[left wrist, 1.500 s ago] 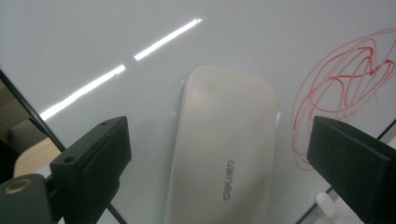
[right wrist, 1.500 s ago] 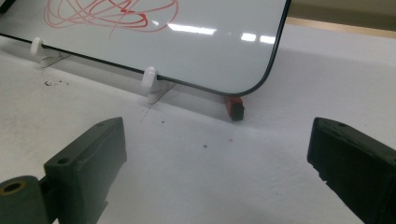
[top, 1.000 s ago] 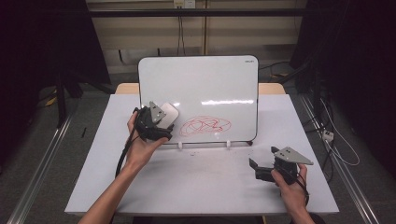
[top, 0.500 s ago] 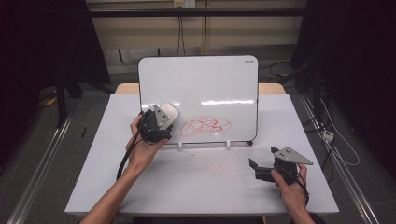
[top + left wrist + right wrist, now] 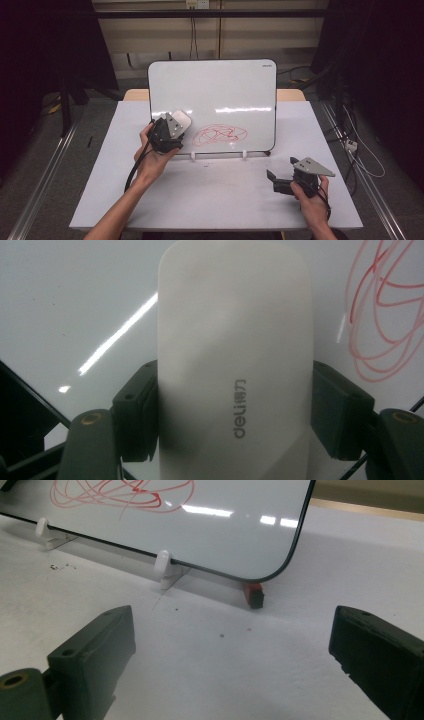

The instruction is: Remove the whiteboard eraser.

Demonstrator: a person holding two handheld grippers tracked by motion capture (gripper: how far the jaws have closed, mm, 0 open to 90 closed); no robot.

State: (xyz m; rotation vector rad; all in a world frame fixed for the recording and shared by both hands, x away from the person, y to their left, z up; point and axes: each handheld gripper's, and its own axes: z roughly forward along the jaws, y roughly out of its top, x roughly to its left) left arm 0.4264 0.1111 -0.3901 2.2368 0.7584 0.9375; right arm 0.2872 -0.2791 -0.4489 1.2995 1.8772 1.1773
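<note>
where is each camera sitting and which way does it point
High view: above the person's side, looking forward and down at the table; both forearms show.
Left gripper view: along its jaws, clamping the eraser against the whiteboard.
Right gripper view: low over the table, open jaws facing the whiteboard's bottom edge.
All share the red scribble.

Left gripper [image 5: 176, 126] slid a bit to the right along the whiteboard [image 5: 215, 90] since a second ago, so the white eraser [image 5: 181, 120] clamped between its fingers sits closer to the red scribble [image 5: 220, 134].
</note>
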